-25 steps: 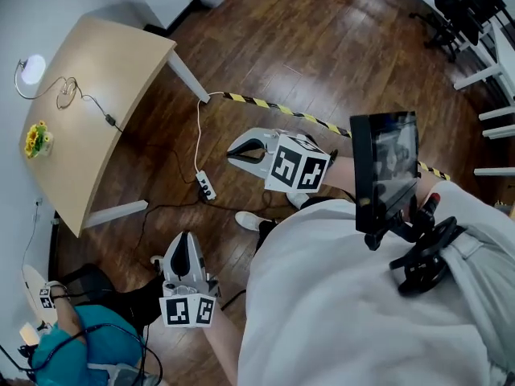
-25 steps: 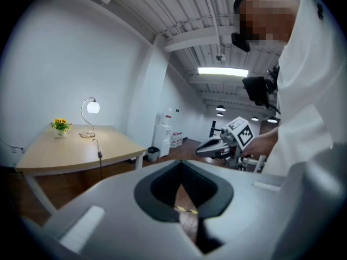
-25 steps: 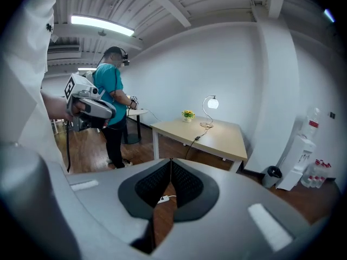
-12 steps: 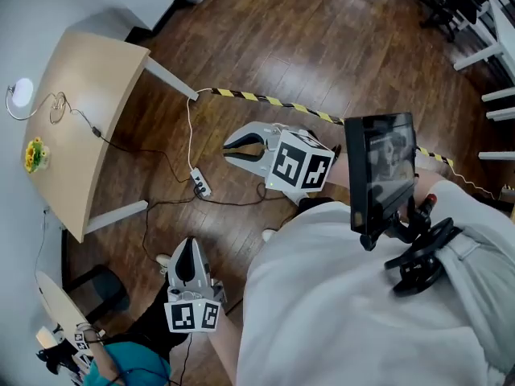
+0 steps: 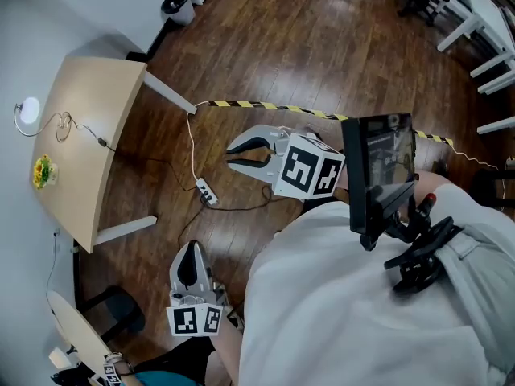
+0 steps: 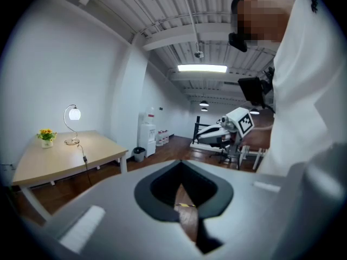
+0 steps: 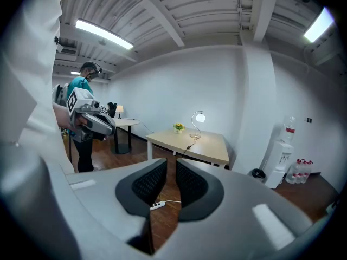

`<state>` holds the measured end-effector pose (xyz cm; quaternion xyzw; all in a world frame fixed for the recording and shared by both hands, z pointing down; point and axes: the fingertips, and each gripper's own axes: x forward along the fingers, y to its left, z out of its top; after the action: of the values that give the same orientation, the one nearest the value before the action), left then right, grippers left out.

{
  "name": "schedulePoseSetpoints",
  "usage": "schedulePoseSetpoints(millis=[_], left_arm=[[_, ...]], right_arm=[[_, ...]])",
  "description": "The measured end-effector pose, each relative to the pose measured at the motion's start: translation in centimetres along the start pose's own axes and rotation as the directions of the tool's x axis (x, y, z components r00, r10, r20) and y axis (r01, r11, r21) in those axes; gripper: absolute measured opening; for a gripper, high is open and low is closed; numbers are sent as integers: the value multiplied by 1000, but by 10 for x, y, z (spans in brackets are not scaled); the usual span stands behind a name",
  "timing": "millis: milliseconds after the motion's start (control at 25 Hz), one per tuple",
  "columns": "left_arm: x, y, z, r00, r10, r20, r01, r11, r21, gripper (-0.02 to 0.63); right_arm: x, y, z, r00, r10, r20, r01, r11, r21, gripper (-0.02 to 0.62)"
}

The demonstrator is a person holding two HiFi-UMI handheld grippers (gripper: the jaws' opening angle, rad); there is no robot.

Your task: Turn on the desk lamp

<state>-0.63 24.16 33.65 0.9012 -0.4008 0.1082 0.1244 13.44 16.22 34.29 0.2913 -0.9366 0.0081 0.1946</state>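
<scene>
1. Left gripper (image 5: 190, 248): low at the person's side, pointing away from the body. Jaws clenched, tips meeting, nothing held. Its own view shows only a sliver of wood floor between the pads.
2. Right gripper (image 5: 232, 156): held out in front over the floor. Jaws slightly apart and empty. In its own view the narrow gap shows bare floorboards.
3. Floor past the right gripper: a white power strip (image 5: 207, 191), with a white cable running up toward the desk leg. A yellow-and-black striped tape (image 5: 265, 106) crosses the boards.
4. Desk (image 5: 105, 87): pale wood on white legs, against the white wall, well apart from both grippers.
5. Desk lamp (image 5: 29, 111): on the desk's wall side, arched stem, round globe glowing. Its dark cord (image 5: 102, 141) trails across the desk top and over the edge.
6. Small pot of yellow flowers (image 5: 42, 171): near the lamp, along the same wall edge.
7. Farther off: a dark waste bin (image 5: 177, 6) by the wall, a water dispenser (image 7: 283, 150) in the corner, and another person in a teal top (image 7: 82, 118).
</scene>
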Motion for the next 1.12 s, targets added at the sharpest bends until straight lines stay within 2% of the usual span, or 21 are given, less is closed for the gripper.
schedulePoseSetpoints(millis=[160, 360, 520, 840, 1120], left_arm=[[3, 4, -8, 1000, -17, -16, 16, 1000, -26, 20], [-46, -5, -21, 999, -48, 15, 48, 999, -10, 20], [-60, -5, -28, 998, -58, 25, 58, 998, -13, 20], [-61, -13, -34, 997, -75, 27, 76, 997, -16, 20], [-48, -17, -30, 997, -78, 26, 79, 997, -15, 20]], right_arm=[[-1, 2, -1, 1000, 1, -10, -1, 1000, 22, 53], [-16, 57, 13, 999, -33, -36, 32, 999, -28, 54], [-16, 78, 15, 998, -44, -44, 41, 998, -55, 52], [-25, 85, 13, 996, -54, -67, 49, 996, -79, 52], [-29, 75, 9, 996, -51, -70, 45, 996, -82, 52]])
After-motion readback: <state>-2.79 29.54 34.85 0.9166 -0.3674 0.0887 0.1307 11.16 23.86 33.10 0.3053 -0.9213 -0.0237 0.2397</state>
